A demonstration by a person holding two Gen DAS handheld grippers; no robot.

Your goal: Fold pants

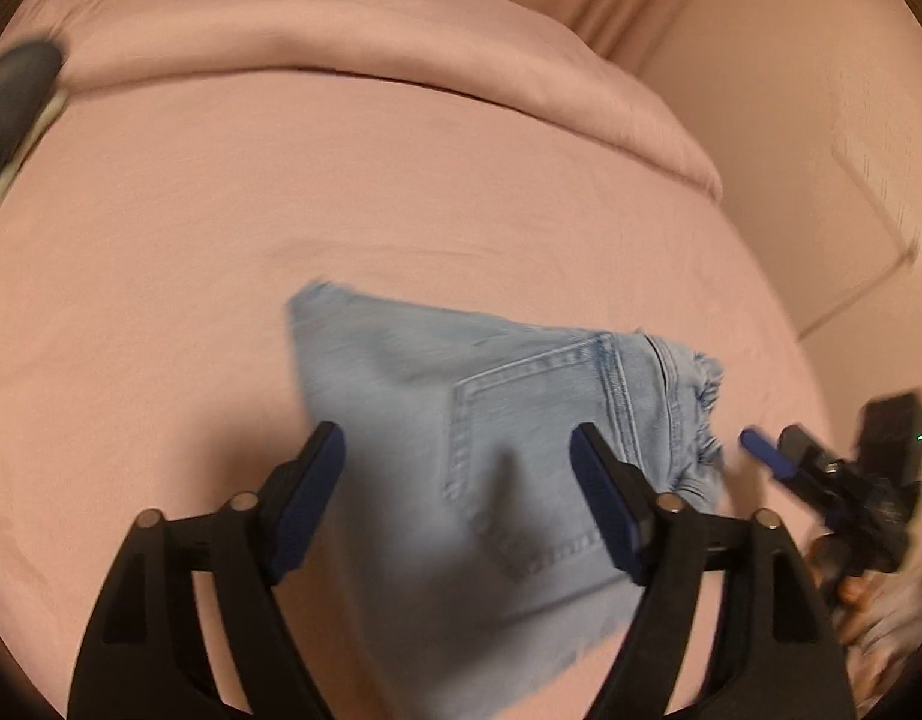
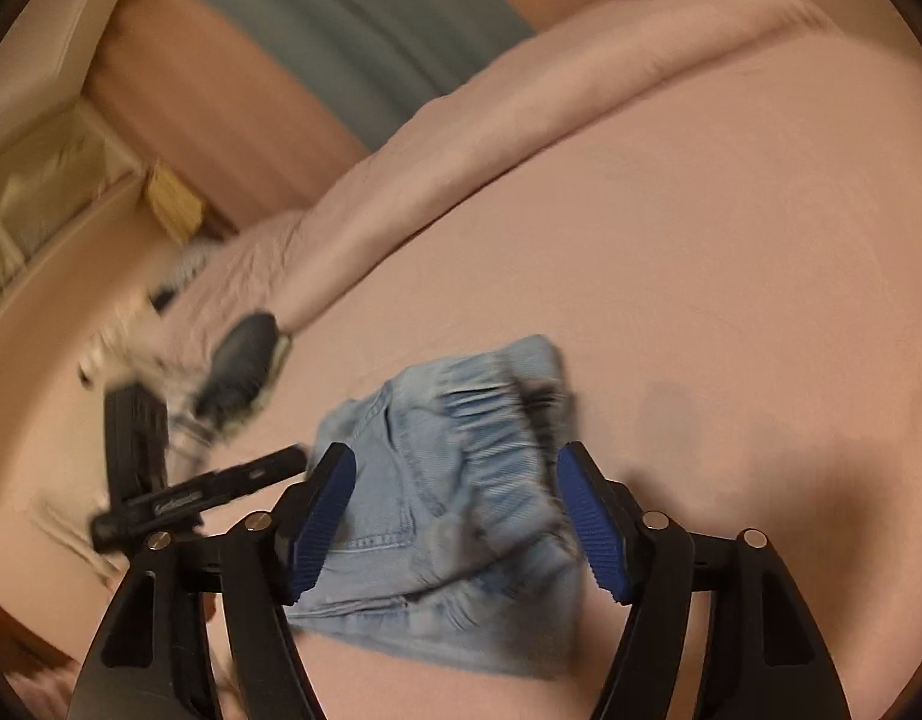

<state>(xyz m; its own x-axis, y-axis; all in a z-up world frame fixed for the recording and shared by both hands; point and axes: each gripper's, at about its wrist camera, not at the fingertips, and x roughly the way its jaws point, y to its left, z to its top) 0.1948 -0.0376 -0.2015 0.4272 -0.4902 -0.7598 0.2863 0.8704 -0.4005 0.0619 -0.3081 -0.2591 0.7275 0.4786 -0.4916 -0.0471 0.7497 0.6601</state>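
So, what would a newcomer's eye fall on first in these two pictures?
First, the folded light-blue denim pants, a small bundle lying on the pink bedsheet, back pocket up. Next, the black left tool with blue pads, hanging open just above them. The right tool stands open over the elastic waistband.

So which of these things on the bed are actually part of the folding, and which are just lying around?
Part of the job:
- folded light-blue denim pants
- left gripper, jaws open above the pants
- right gripper, jaws open above the pants

Just lying about:
- dark hairbrush on the pink sheet
- rolled pink duvet
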